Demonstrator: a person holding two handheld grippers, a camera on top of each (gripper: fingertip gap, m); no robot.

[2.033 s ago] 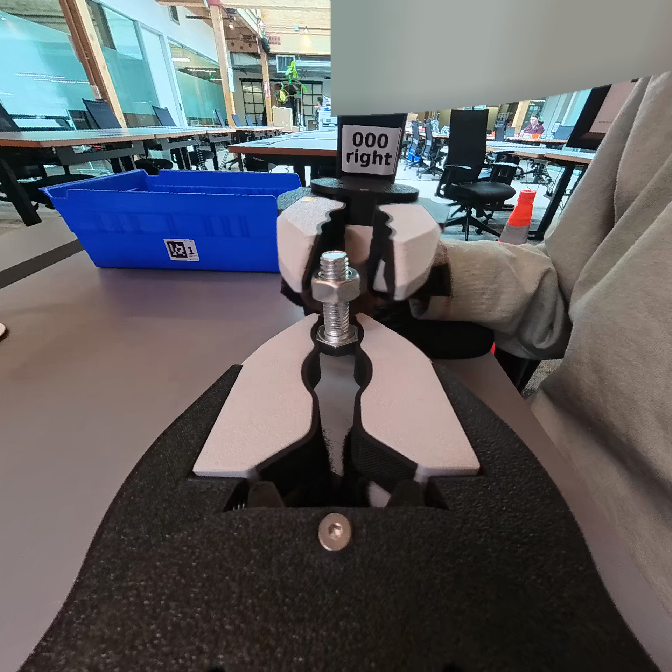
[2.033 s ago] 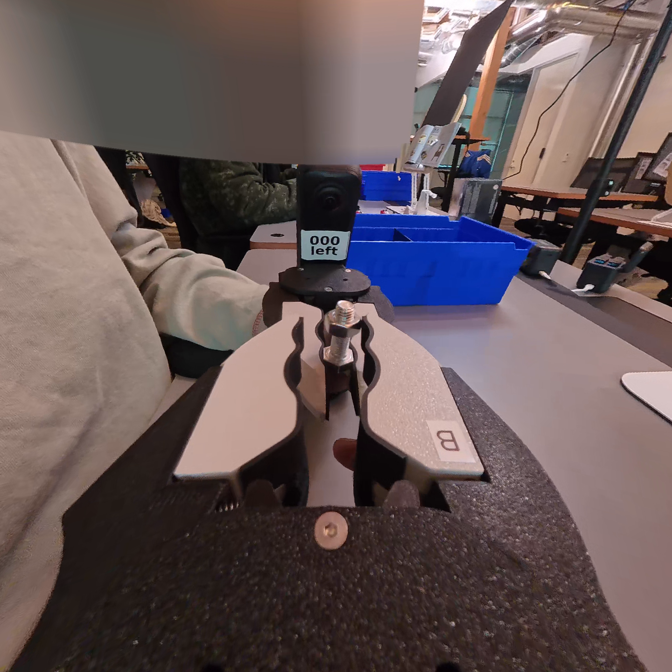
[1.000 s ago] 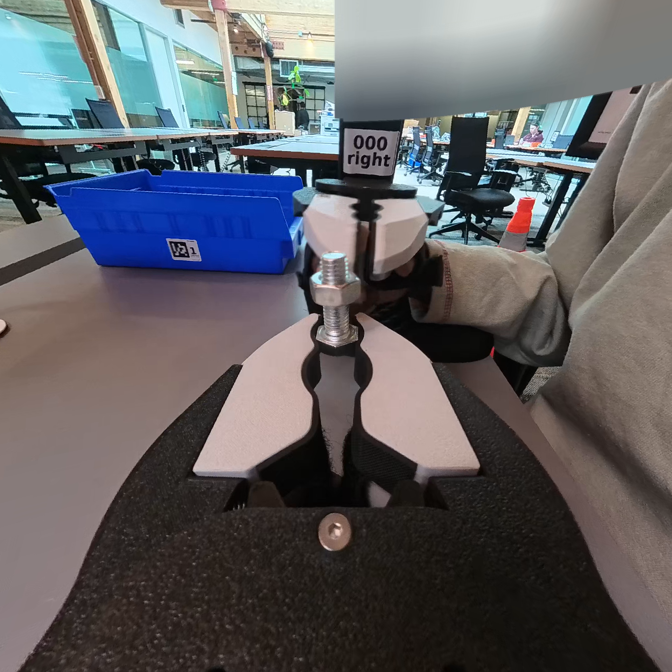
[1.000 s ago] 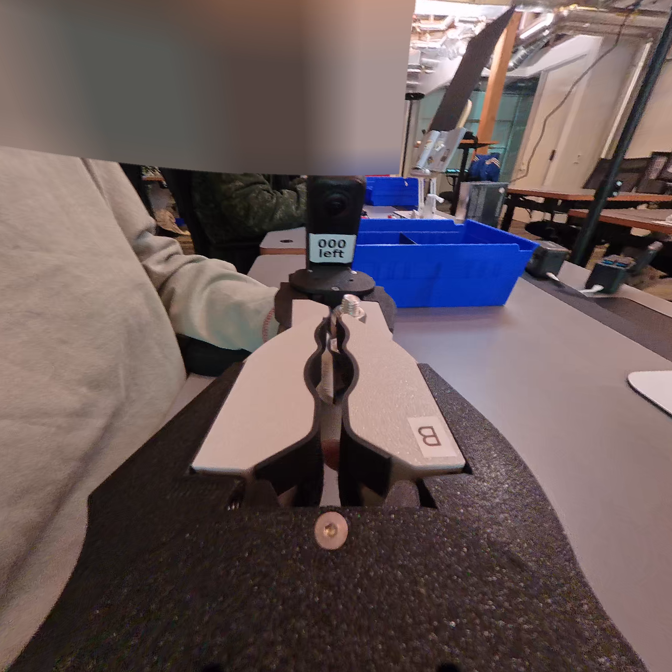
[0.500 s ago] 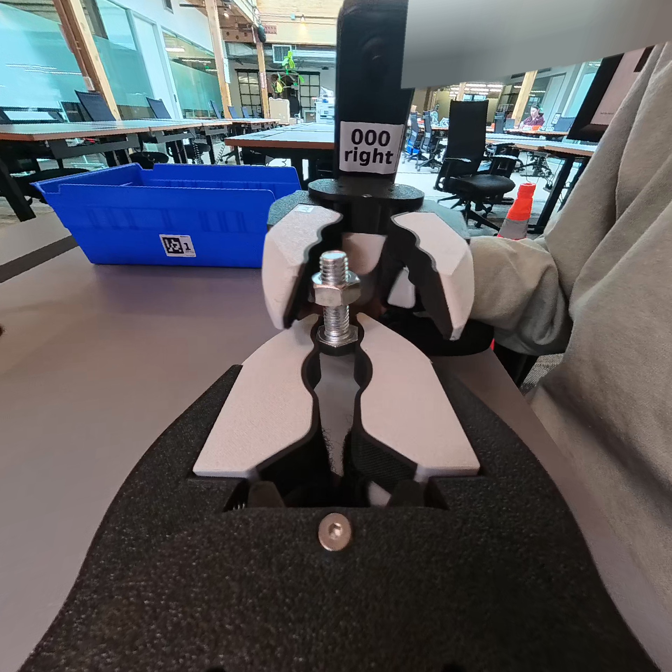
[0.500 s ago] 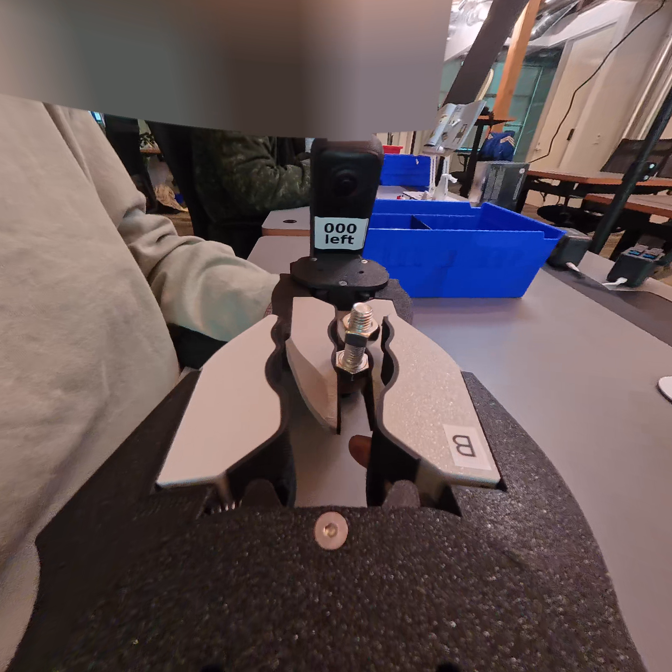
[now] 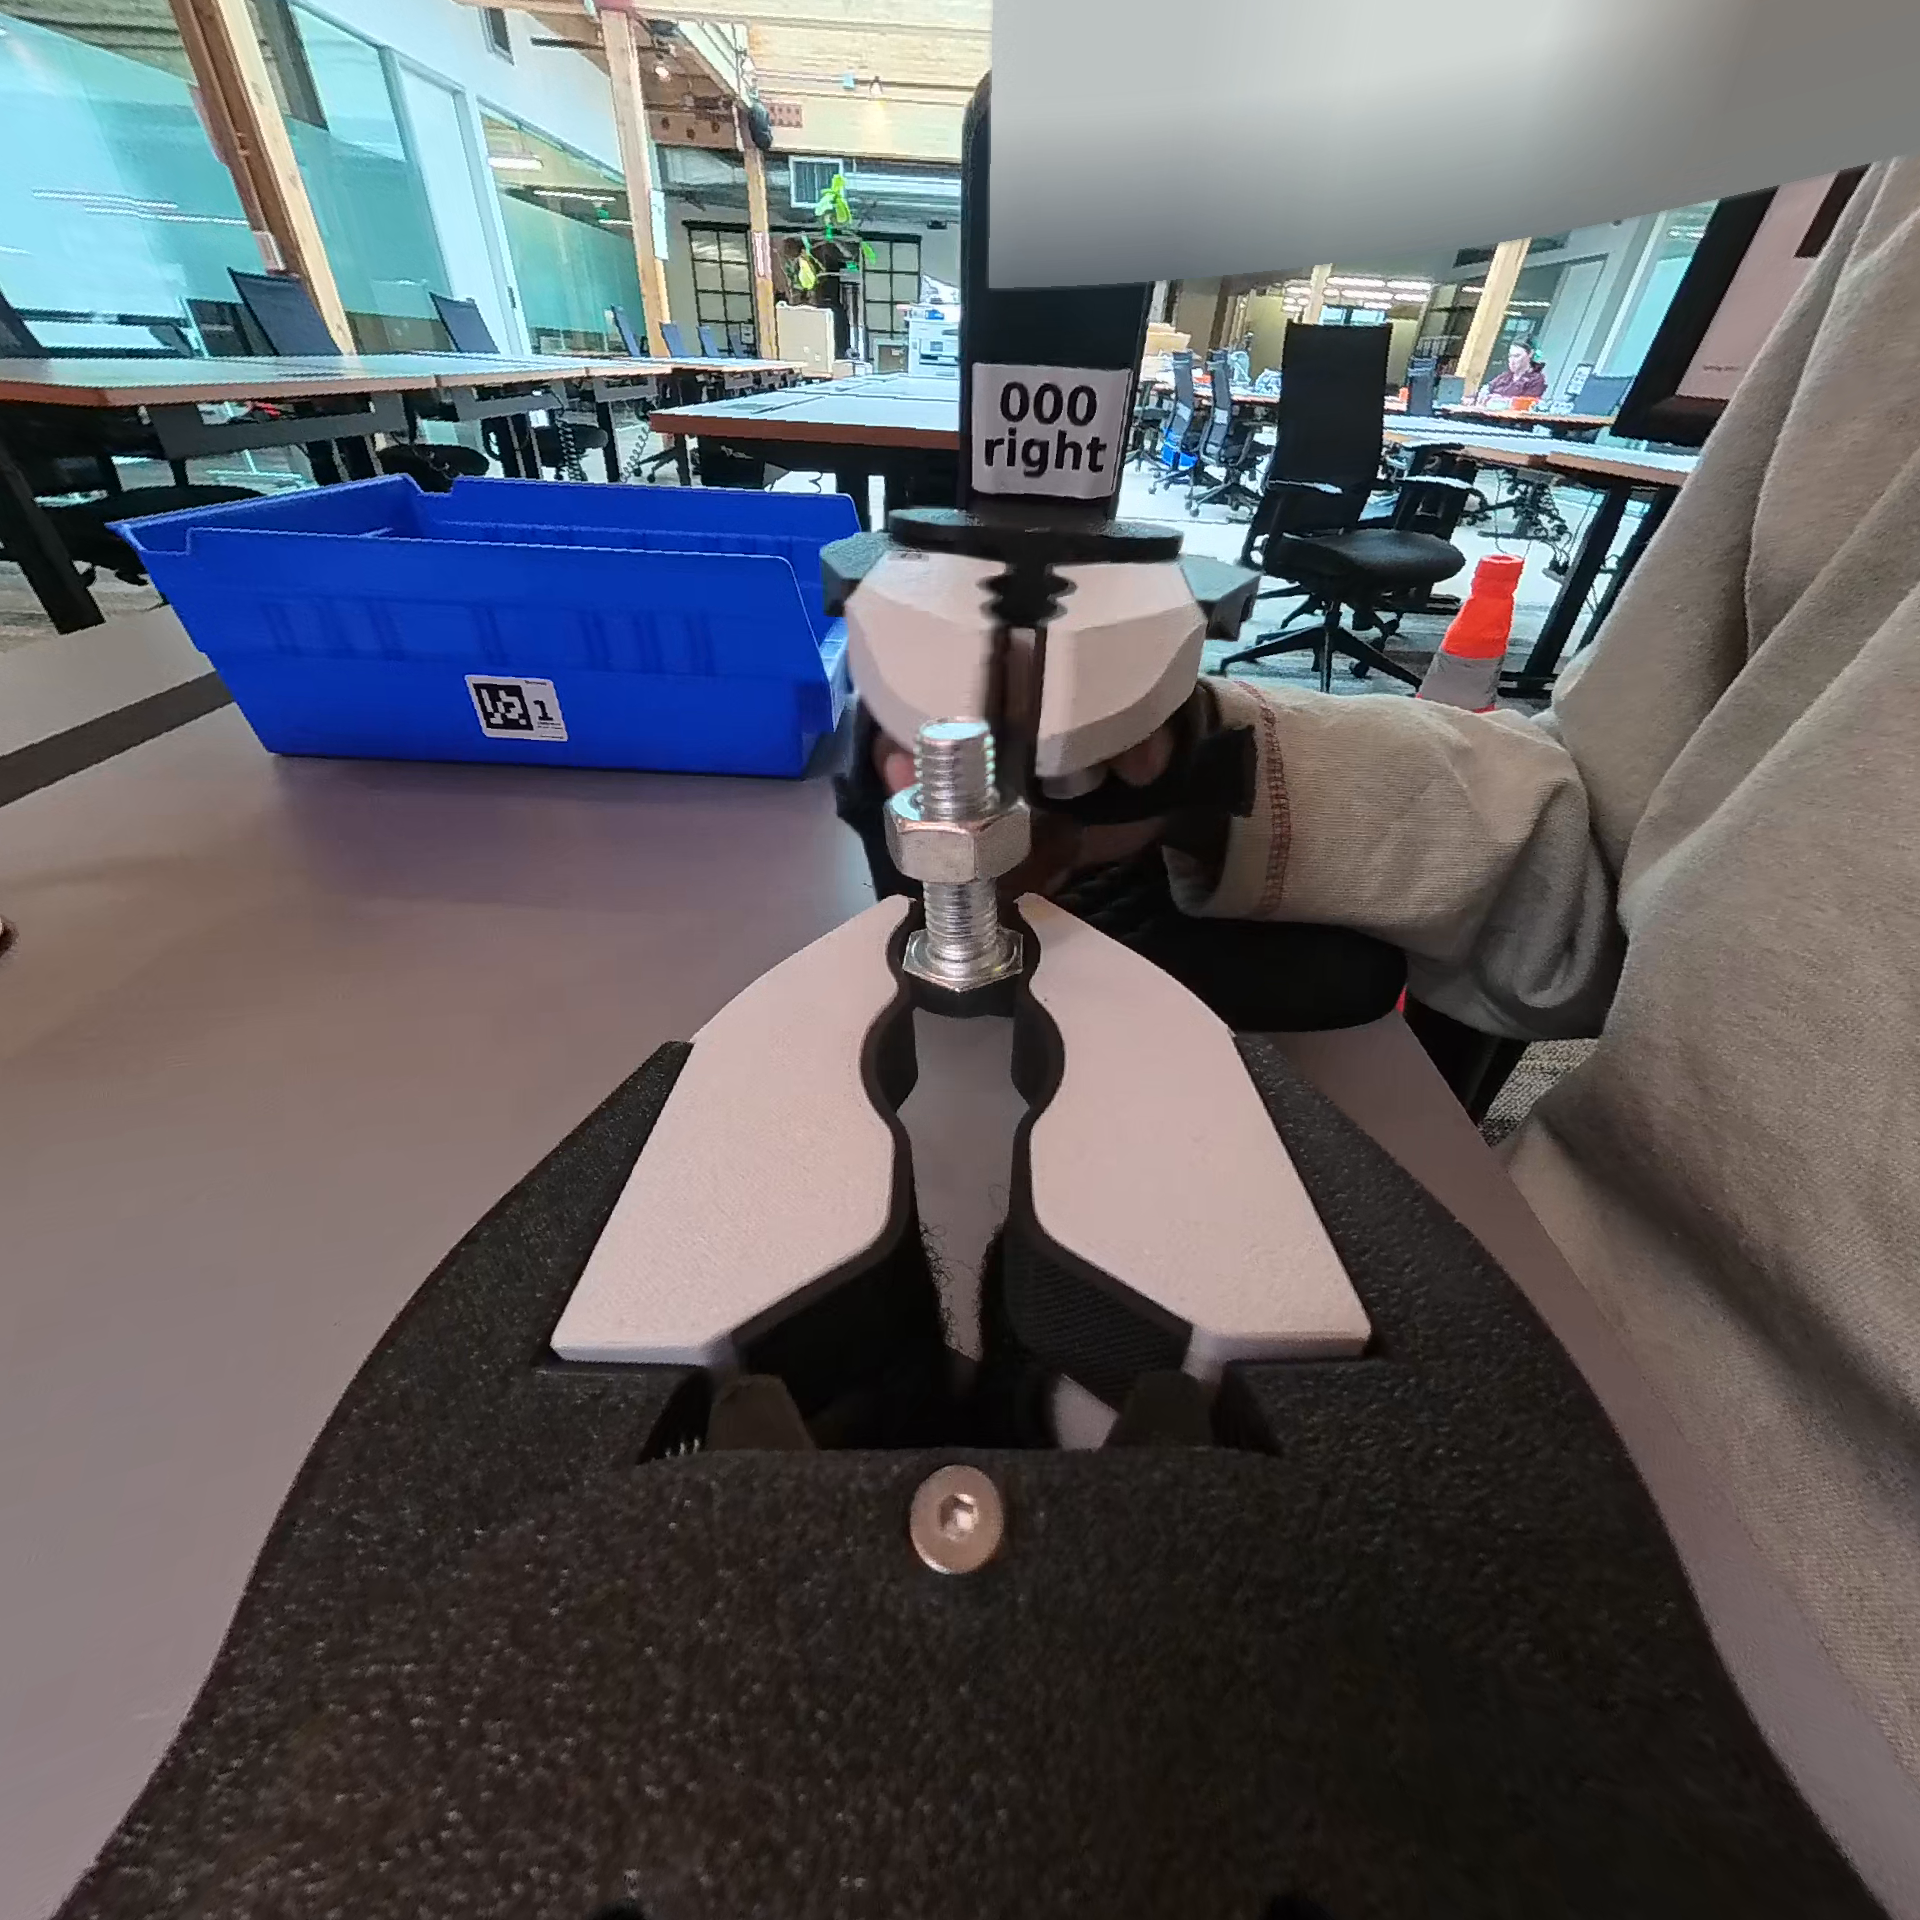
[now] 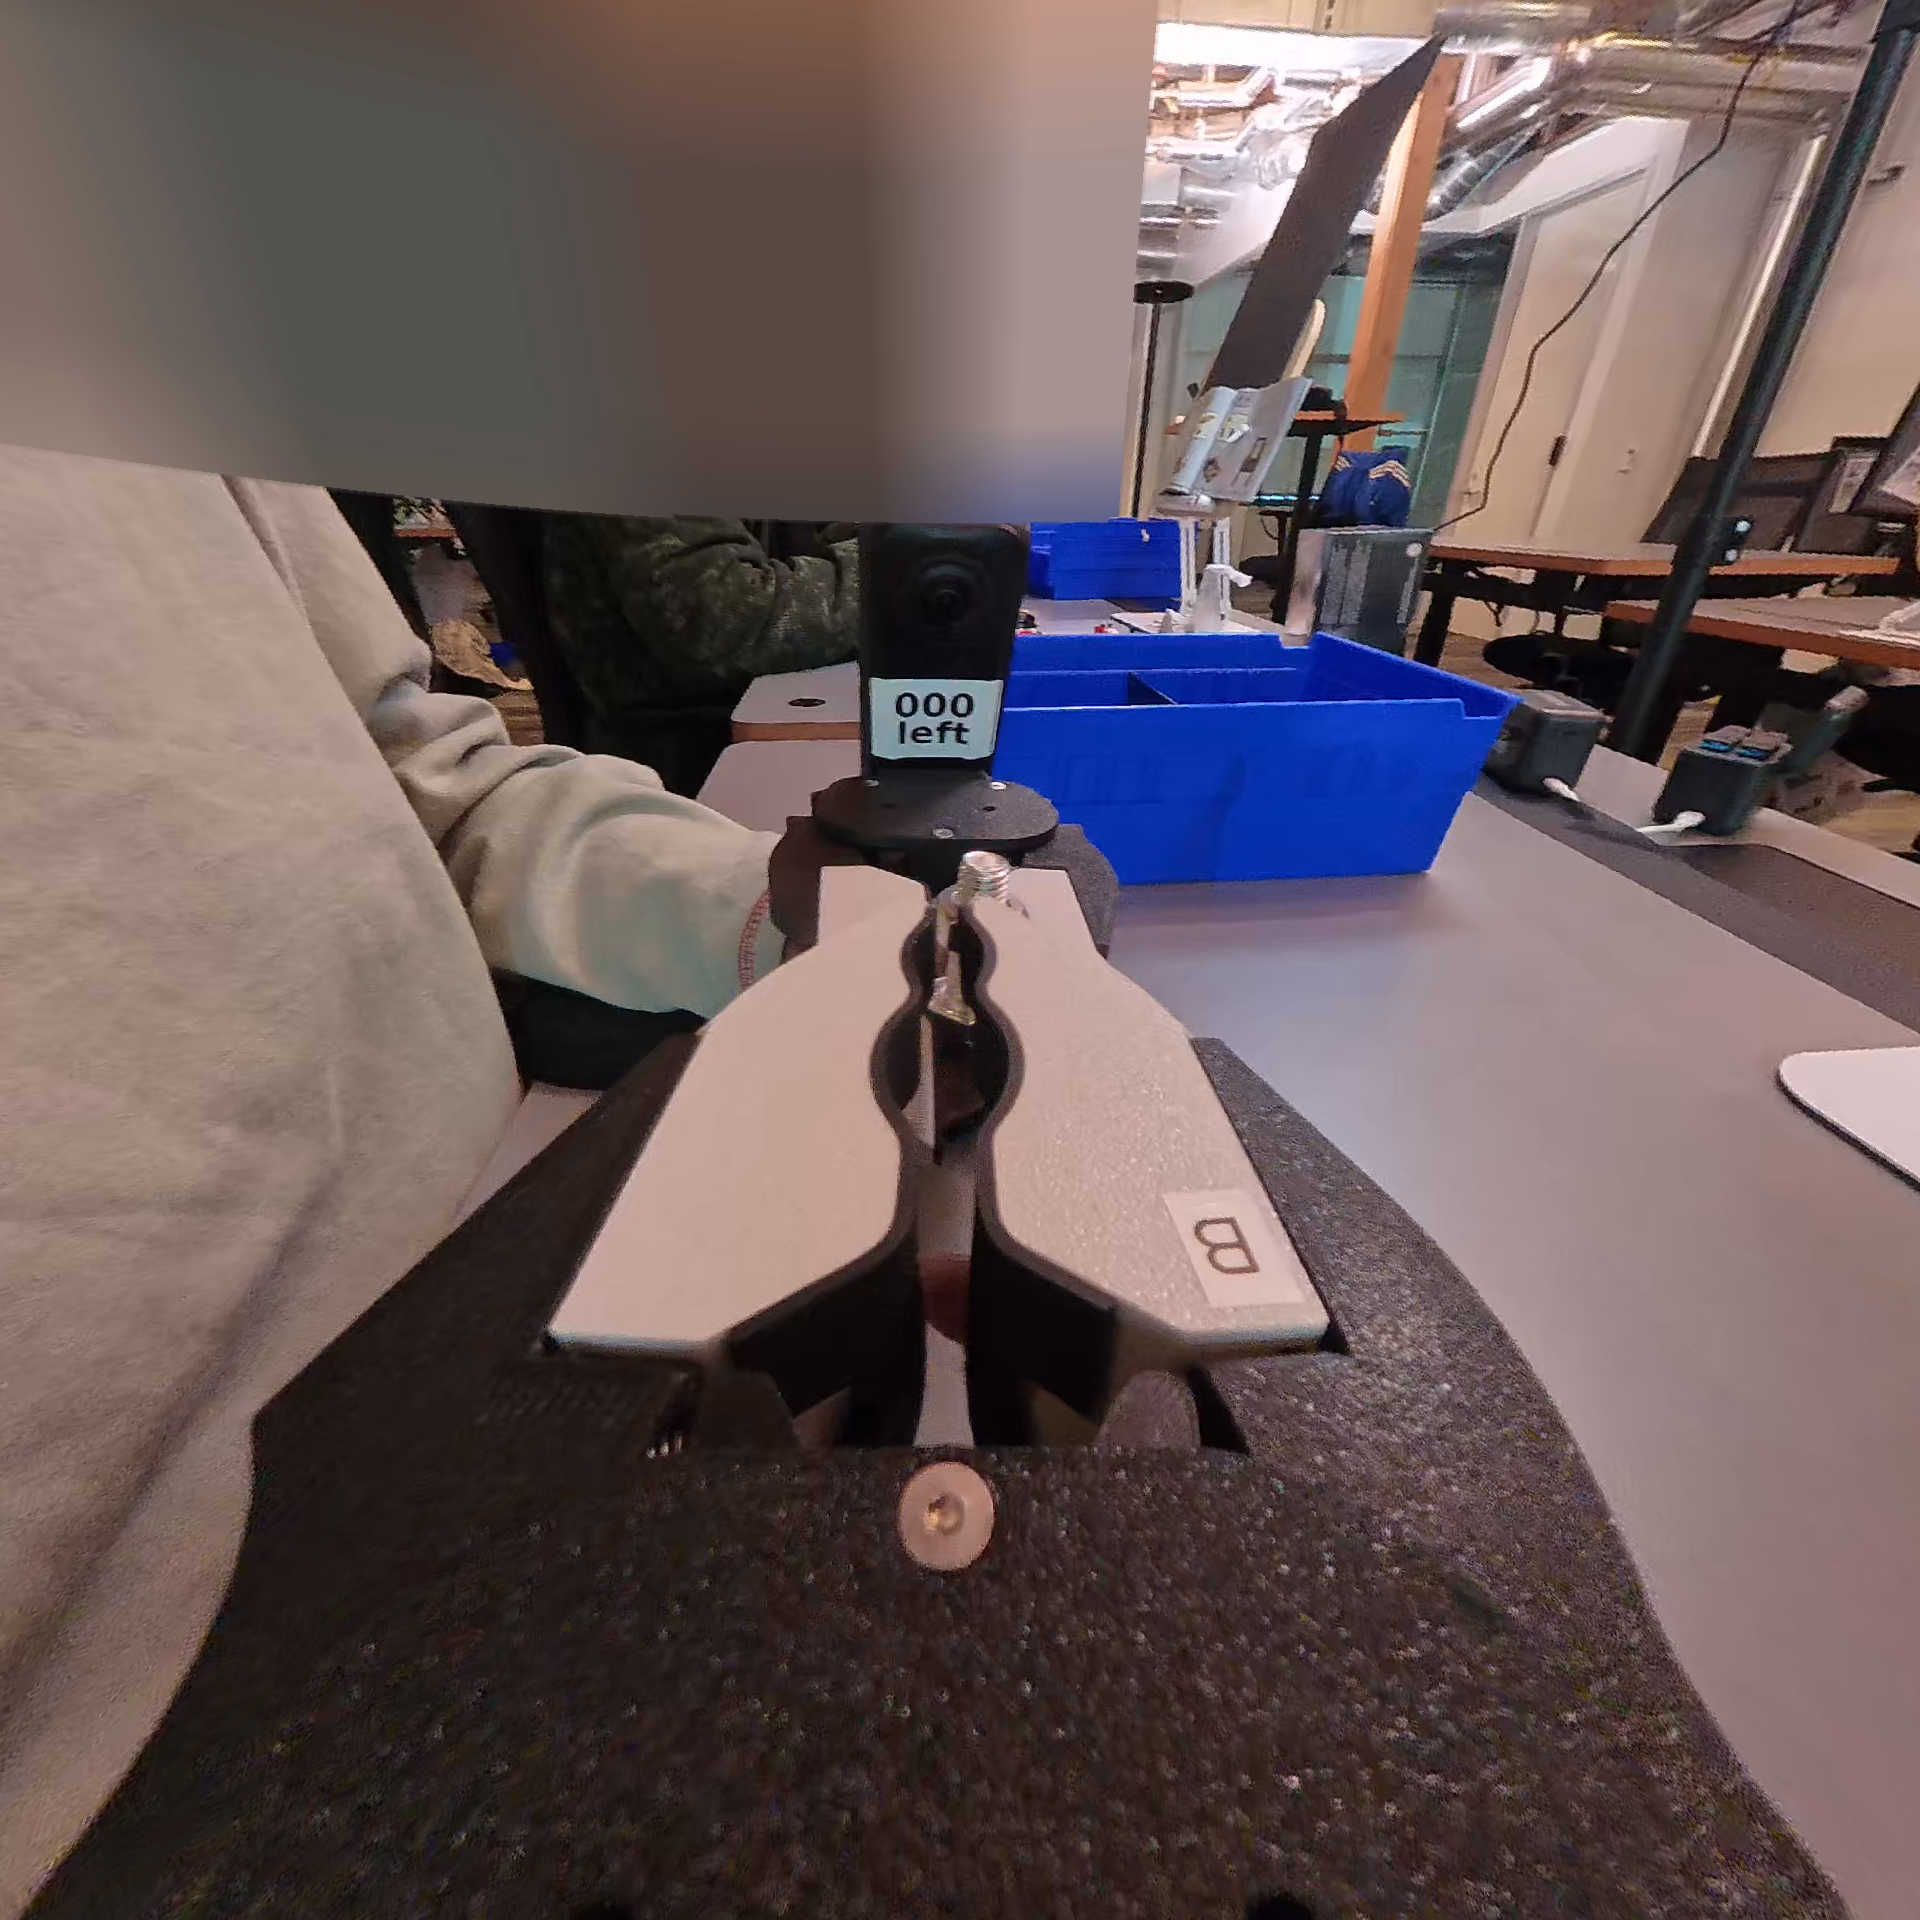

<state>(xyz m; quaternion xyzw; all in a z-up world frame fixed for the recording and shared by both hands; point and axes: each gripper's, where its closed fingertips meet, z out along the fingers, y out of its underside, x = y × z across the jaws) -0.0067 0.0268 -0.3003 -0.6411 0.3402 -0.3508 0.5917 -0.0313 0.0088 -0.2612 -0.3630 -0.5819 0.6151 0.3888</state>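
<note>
bolt is standing upright, head clamped in the left gripper; its nut is sitting midway. the right gripper, at 12 o'clock, is closed on nothing; keeping the bolt steady seems wise.

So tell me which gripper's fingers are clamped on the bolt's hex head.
The left gripper: its fingers pinch the bolt's hex head, holding it upright. The right gripper, beyond it, is shut by the threaded top, above the nut.
</note>
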